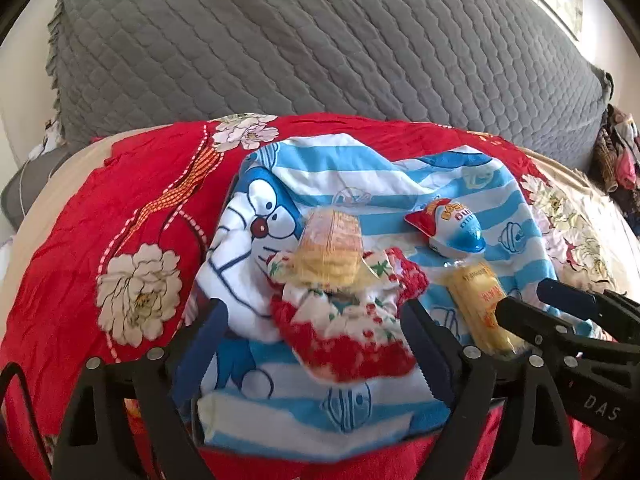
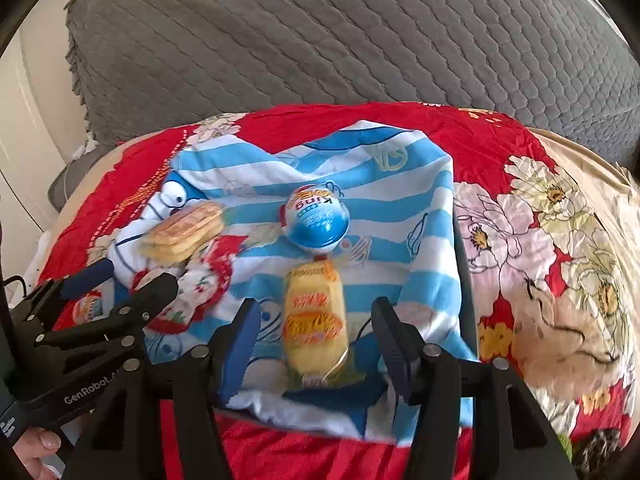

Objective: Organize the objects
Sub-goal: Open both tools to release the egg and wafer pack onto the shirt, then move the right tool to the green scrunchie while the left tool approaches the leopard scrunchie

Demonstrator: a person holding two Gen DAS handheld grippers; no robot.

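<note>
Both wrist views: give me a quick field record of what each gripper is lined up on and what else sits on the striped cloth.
left gripper: open, straddling the red-and-white sock
right gripper: open, straddling the yellow snack pack
wafer pack: lying on the sock's far end
egg toy: just beyond the snack pack
striped cloth: under all four items, spread on the red floral sheet
held: nothing

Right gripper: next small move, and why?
Probably ease the right gripper a little further forward and close. It is open, its fingers flanking the near half of the yellow snack pack without touching. The pack lies lengthwise between them on the striped cloth, the egg-shaped toy just beyond, so a short advance should suffice.
</note>
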